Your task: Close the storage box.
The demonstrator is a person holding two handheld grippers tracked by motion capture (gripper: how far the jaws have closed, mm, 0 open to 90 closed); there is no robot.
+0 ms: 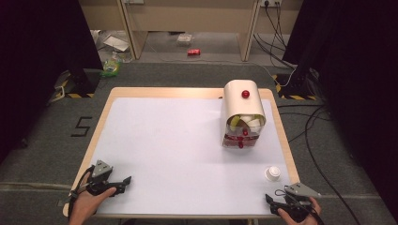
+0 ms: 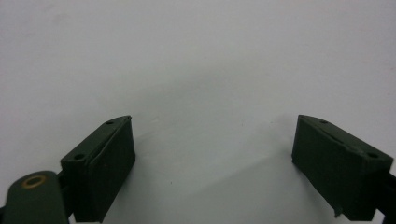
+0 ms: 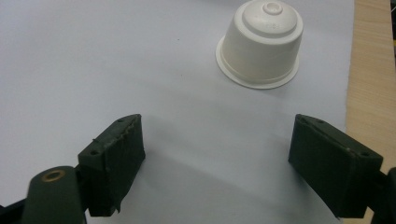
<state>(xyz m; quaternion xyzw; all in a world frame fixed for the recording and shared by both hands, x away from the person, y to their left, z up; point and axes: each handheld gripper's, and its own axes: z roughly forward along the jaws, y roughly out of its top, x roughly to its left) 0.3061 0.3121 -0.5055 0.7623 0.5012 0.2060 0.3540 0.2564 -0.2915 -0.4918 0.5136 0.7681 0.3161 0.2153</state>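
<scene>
Capsule untouched, pickup not begun
Right gripper point(image 3: 217, 163), jaws apart, sits near the white capsule point(image 3: 260, 42); left gripper point(image 2: 215, 163) is likewise spread, empty.

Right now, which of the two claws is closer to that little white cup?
The right claw: the white cup stands upside down just ahead of it, while the left claw sits across the table.

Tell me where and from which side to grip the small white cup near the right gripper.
Grip the white cup across its tapered side wall, above the flared rim, coming from the right gripper. It stands upside down, and the fingers are already open facing it.
</scene>
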